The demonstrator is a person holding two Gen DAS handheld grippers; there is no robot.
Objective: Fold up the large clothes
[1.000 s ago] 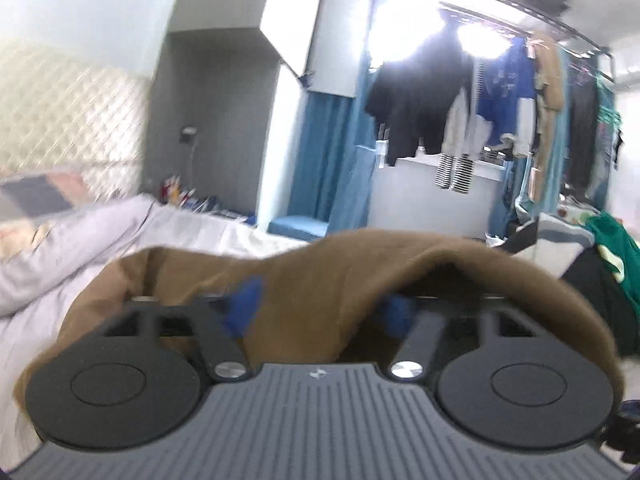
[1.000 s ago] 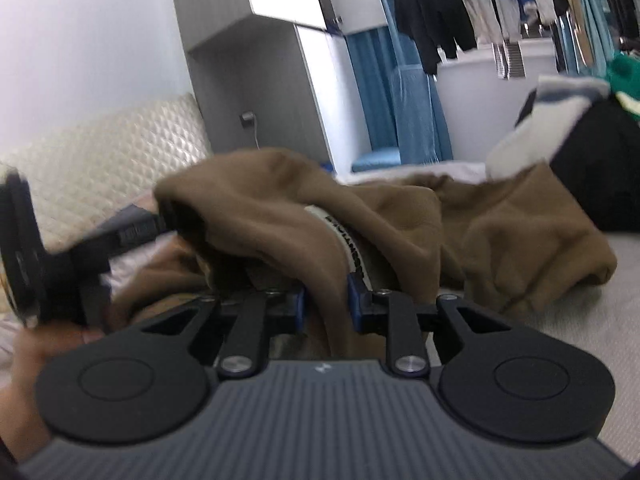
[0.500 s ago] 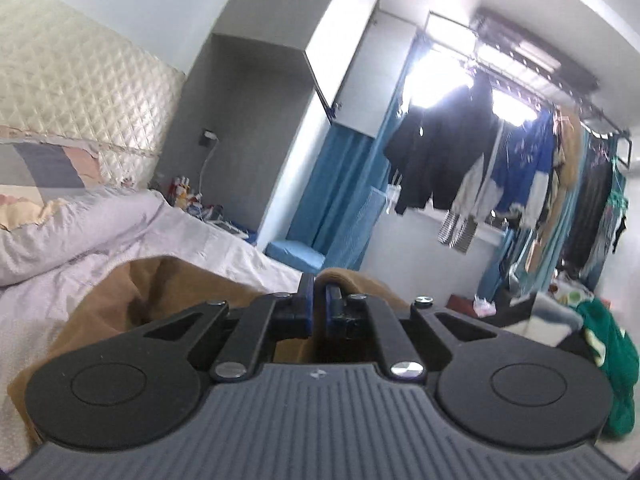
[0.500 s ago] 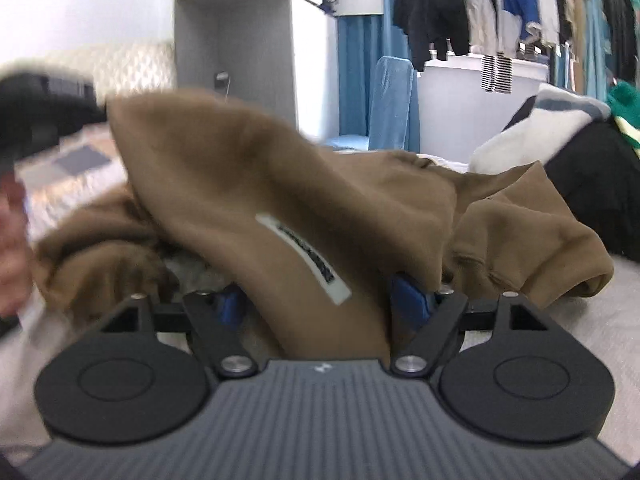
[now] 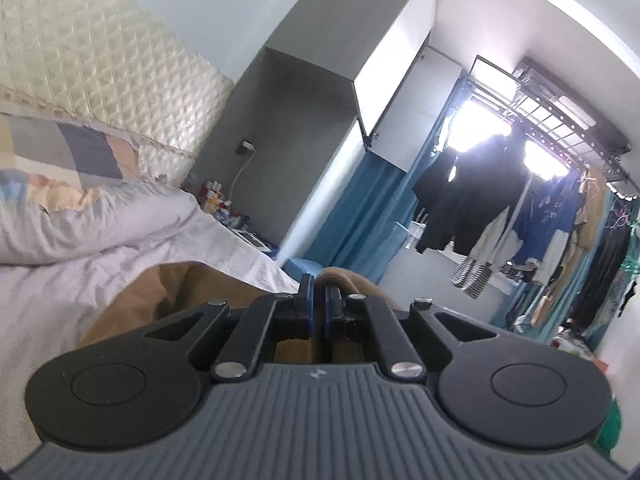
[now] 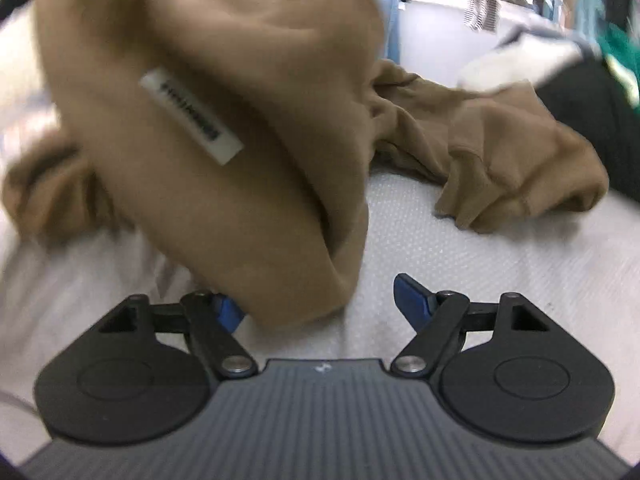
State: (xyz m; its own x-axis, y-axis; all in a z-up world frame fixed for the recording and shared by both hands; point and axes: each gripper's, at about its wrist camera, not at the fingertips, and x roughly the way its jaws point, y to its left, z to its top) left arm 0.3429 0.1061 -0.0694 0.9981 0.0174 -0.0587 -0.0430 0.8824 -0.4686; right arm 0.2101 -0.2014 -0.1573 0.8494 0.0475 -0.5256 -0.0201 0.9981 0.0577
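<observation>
A large brown garment [image 6: 248, 128] with a white label [image 6: 190, 114] hangs lifted in front of my right gripper; its far part lies crumpled on the white bed sheet [image 6: 500, 264]. My right gripper [image 6: 320, 300] is open, and the cloth's hanging lower edge lies against its left finger. In the left wrist view my left gripper [image 5: 317, 300] is shut on a fold of the same brown garment [image 5: 188, 292], held above the bed.
Pillows [image 5: 80, 216] and a quilted headboard [image 5: 100, 80] stand at the left. A grey cabinet [image 5: 296, 152], blue curtain [image 5: 352, 216] and a rack of hanging clothes [image 5: 500, 216] are beyond. A pile of black, white and green clothes [image 6: 568, 76] lies at the far right.
My left gripper closed on the brown garment and rose with it. My right gripper let go of the garment and opened wide; the cloth now hangs in front of it.
</observation>
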